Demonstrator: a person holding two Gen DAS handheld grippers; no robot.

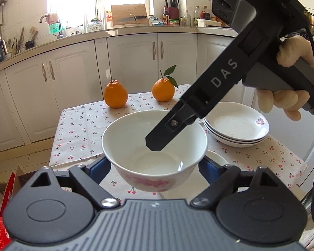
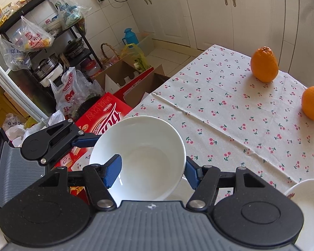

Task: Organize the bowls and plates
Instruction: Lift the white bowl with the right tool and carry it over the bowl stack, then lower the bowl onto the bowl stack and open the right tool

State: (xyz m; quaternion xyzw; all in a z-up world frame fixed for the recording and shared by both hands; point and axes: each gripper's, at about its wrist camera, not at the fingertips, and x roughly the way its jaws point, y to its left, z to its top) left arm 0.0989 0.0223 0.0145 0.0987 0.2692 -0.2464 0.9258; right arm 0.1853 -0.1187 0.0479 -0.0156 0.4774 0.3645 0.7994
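A white bowl (image 1: 134,138) with pink flowers on its outside hangs above the table. My left gripper (image 1: 153,165) is shut on it, one blue finger on each side of its lower wall. My right gripper (image 1: 157,140), held by a gloved hand (image 1: 291,52), reaches down from the upper right. In the right wrist view the right gripper (image 2: 151,171) straddles the bowl (image 2: 148,152): one finger (image 2: 113,171) lies inside and the other (image 2: 191,174) rests against the outer rim. A stack of three white plates (image 1: 236,125) stands on the right of the table.
Two oranges (image 1: 115,94) (image 1: 163,90) sit at the far end of the cherry-print tablecloth (image 1: 83,129). A small white dish (image 1: 217,159) lies under the bowl's right side. Cardboard boxes (image 2: 106,115) and bags crowd the floor left of the table. Kitchen cabinets (image 1: 136,58) stand behind.
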